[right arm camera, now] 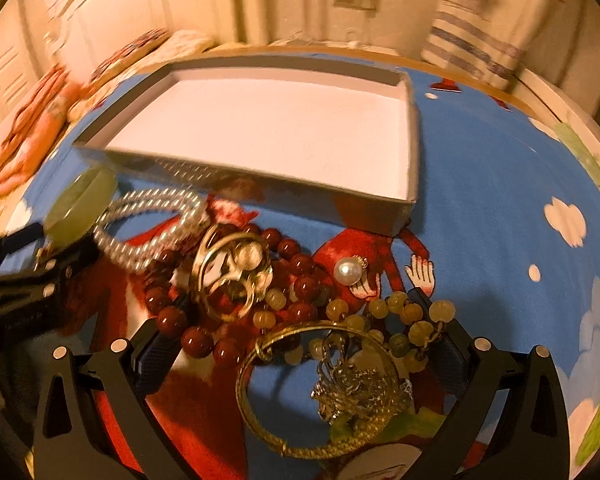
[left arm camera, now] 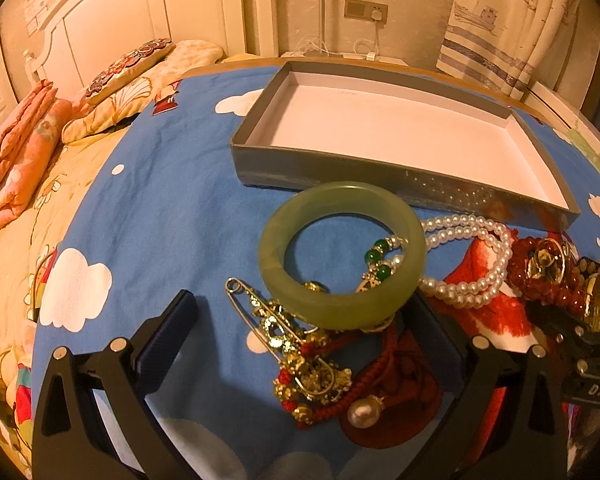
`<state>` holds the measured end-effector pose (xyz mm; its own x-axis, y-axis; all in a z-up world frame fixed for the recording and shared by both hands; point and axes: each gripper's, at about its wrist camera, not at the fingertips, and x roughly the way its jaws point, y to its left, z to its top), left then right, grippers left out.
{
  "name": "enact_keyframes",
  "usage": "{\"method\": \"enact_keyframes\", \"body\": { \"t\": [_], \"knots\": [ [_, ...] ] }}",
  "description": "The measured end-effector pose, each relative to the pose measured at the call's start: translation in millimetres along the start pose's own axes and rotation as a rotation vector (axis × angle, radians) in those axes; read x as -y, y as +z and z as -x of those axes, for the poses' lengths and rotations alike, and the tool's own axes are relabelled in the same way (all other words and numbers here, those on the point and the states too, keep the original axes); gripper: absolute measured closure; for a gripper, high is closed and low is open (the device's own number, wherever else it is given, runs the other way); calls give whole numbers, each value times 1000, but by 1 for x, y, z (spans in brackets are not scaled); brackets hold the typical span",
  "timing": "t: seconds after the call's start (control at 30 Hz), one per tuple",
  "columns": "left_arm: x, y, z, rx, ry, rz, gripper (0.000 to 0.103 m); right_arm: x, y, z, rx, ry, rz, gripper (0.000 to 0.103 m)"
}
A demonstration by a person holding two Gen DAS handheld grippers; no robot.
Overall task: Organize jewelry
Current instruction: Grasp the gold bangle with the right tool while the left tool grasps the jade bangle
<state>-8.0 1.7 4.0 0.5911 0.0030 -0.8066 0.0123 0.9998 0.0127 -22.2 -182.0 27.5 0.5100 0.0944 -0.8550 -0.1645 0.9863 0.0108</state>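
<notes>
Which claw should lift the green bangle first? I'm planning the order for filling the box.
Left, probably: the green bangle lies just ahead of the open left claw. The right claw faces red beads instead.

A round table (left arm camera: 556,114) with a wooden rim carries a blue cloth (left arm camera: 168,200) printed with white clouds and red cartoon figures. Far on the cloth lies a shallow grey box (left arm camera: 268,168) with a white inside. Near it the jewelry lies in a heap: a green jade bangle (left arm camera: 342,254) resting partly on a beaded piece, a white pearl strand (left arm camera: 480,264) to its right, a gold pin (left arm camera: 260,312) and red cord (left arm camera: 384,360) nearer still. Further right lie dark red beads (right arm camera: 296,264), a gold ring-shaped ornament (right arm camera: 230,272), a single pearl (right arm camera: 349,271), yellowish beads (right arm camera: 412,316) and a gold hoop (right arm camera: 320,388) with a silver charm.
</notes>
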Motion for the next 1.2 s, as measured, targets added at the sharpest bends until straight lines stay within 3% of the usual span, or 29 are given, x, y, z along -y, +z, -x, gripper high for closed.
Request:
{"method": "enact_keyframes", "body": {
  "t": [0.1,0.23,0.47,0.6,0.83,1.0,1.2],
  "knots": [
    [0,-6,5,-8,-13,-15,2,10,-8,9,-4,78,27,4],
    [-1,-16,11,-19,-19,-20,2,44,-23,24,40,256,-76,4],
    [0,-27,18,-30,-25,-33,2,50,-23,28,47,344,-85,5],
    [-4,-36,24,-13,-33,-18,2,47,-26,30,41,357,-44,12],
    [-26,-48,40,46,-124,70,2,40,-38,35,42,229,64,24],
    [-27,-52,49,86,-136,79,2,59,-52,49,85,288,25,28],
    [-21,-53,56,119,-121,52,2,37,-54,52,95,281,86,31]
  ]
}}
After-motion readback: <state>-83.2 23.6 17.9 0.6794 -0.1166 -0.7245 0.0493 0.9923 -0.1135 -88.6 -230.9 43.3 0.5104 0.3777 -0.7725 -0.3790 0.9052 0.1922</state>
